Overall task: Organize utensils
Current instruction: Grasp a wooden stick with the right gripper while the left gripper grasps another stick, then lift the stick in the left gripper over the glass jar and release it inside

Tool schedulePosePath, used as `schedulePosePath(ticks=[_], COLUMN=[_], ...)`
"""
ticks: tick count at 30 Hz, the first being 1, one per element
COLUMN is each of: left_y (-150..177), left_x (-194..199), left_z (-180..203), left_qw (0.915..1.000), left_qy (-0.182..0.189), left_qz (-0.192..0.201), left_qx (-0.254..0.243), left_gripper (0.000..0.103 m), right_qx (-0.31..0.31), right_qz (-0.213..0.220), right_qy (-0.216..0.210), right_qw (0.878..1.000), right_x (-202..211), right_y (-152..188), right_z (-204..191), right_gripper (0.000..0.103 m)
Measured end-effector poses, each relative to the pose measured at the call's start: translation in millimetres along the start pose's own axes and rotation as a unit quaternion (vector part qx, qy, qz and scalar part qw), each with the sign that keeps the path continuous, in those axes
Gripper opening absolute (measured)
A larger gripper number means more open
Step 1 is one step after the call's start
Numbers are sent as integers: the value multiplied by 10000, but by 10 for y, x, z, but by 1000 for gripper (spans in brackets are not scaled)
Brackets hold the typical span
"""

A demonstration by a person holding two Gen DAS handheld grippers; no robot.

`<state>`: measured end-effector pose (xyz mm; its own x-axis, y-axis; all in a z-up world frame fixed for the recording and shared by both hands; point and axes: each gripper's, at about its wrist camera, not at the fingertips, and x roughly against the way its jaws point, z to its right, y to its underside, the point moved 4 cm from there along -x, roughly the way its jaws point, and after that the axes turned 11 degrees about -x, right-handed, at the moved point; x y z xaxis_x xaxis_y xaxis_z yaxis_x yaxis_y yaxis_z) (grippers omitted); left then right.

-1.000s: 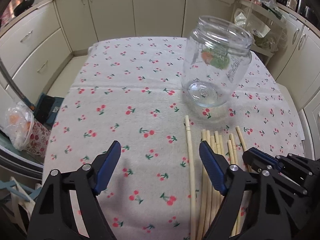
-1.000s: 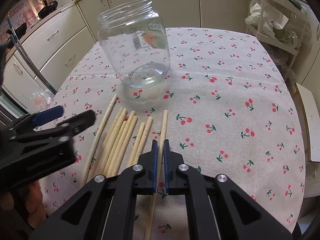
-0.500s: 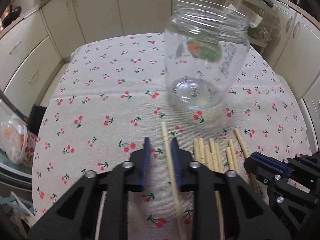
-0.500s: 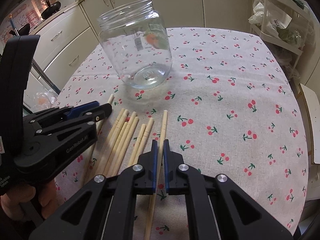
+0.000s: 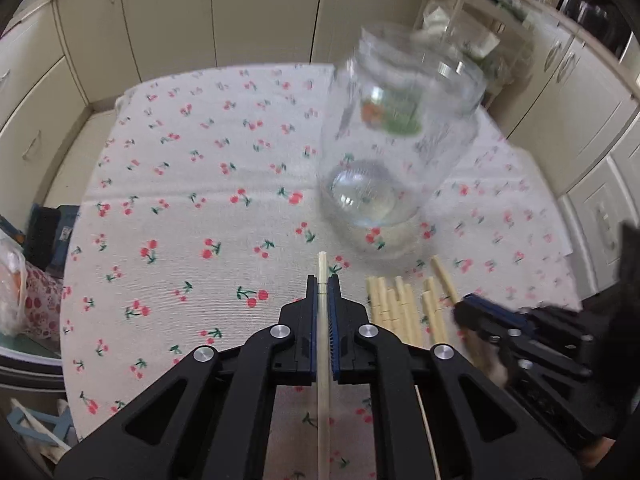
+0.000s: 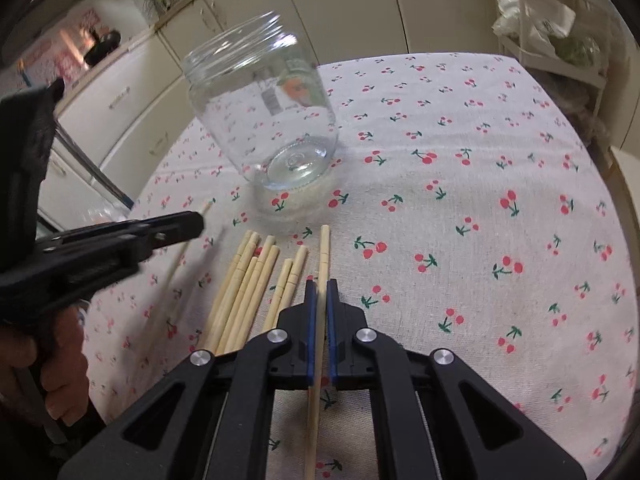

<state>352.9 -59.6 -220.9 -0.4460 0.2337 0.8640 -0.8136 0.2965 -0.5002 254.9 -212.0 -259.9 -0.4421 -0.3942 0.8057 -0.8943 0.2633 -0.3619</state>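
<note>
A clear glass jar (image 5: 400, 140) (image 6: 264, 112) stands upright on the cherry-print tablecloth (image 5: 180, 200). Several bamboo chopsticks (image 5: 394, 304) (image 6: 248, 280) lie side by side in front of it. My left gripper (image 5: 322, 284) is closing tight on a single chopstick (image 5: 322, 266), with both pads pressing it. The right wrist view shows that gripper (image 6: 196, 224) at the left with its chopstick raised off the cloth. My right gripper (image 6: 320, 292) is shut on another chopstick (image 6: 324, 248) at the right end of the row. It appears blurred in the left wrist view (image 5: 464, 312).
Cream cabinets (image 5: 160, 20) ring the table. A wire shelf with bags (image 6: 552, 32) stands at the far right. A person's hand (image 6: 52, 360) holds the left gripper's handle. A plastic bag (image 5: 16, 280) sits beyond the table's left edge.
My left gripper moved right over the leftmost chopstick, shut on it and lifted it slightly. The right gripper stayed shut on its chopstick, barely shifting.
</note>
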Motion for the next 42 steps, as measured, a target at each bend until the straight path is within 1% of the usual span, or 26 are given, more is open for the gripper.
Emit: schedulePosePath(ticks=[2, 4, 5, 6, 7, 8, 9, 10, 13, 15, 16, 20, 21, 22, 25, 27, 30, 33, 37, 42], left_y=[-74, -183, -293, -374, -476, -553, -659, -732, -1042, -1197, -1240, -1494, -1552, -1601, -1715, -1772, -1782, -1706, -1564, -1370], left_x=[289, 525, 714, 840, 983, 1068, 1173, 1237, 1372, 1426, 1433, 1461, 1455, 1457, 1406, 1317, 1131, 978, 826, 646], left_z=[-18, -13, 0, 28, 47, 56, 71, 77, 77, 47, 39, 50, 67, 83, 117, 133, 127, 122, 162, 249], left_qw=[9990, 9961, 9921, 9883, 9826, 9782, 9715, 9672, 9497, 9396, 9366, 9193, 9153, 9091, 8983, 8955, 8978, 9001, 9055, 9184], left_qy=[10, 26, 46, 80, 96, 96, 91, 71, 9, -111, -126, -335, -407, -538, -844, -971, -1059, -1129, -1156, -1172], left_qz=[444, 872, 1246, 1516, 1851, 2069, 2364, 2533, 3115, 3389, 3460, 3849, 3934, 4057, 4243, 4273, 4200, 4142, 4039, 3763], left_qx=[76, 115, 127, 139, 148, 148, 158, 172, 323, 475, 533, 754, 768, 771, 771, 774, 796, 748, 605, 339], left_gripper=[5, 5, 5, 5, 5, 5, 5, 5, 5, 5, 5, 5, 5, 5, 5, 5, 5, 5, 5, 5], right_qx=[-177, -285, -318, -330, -335, -340, -338, -335, -317, -312, -310, -320, -325, -334, -362, -375, -378, -382, -382, -383], right_qz=[89, 151, 164, 171, 170, 176, 184, 191, 207, 209, 209, 203, 199, 195, 184, 179, 177, 175, 174, 174], right_qy=[-193, -325, -359, -366, -371, -381, -385, -380, -376, -383, -386, -402, -413, -424, -462, -478, -484, -489, -491, -491], right_qw=[9996, 9990, 9987, 9986, 9986, 9985, 9985, 9985, 9986, 9986, 9986, 9985, 9984, 9984, 9981, 9980, 9980, 9979, 9979, 9979], right_x=[10, 17, 19, 19, 16, 18, 23, 21, 22, 17, 16, 11, 19, 18, 21, 22, 23, 21, 19, 23], right_y=[20, 17, 15, 12, -3, -7, -6, 3, 15, 10, 9, 21, 17, 17, 13, 8, 5, 6, 6, 3], right_z=[49, 89, 94, 98, 95, 93, 89, 76, 68, 70, 75, 83, 92, 95, 112, 113, 114, 113, 108, 111], right_gripper=[6, 6, 6, 6, 6, 6, 6, 6, 6, 6, 6, 6, 6, 6, 6, 6, 6, 6, 6, 6])
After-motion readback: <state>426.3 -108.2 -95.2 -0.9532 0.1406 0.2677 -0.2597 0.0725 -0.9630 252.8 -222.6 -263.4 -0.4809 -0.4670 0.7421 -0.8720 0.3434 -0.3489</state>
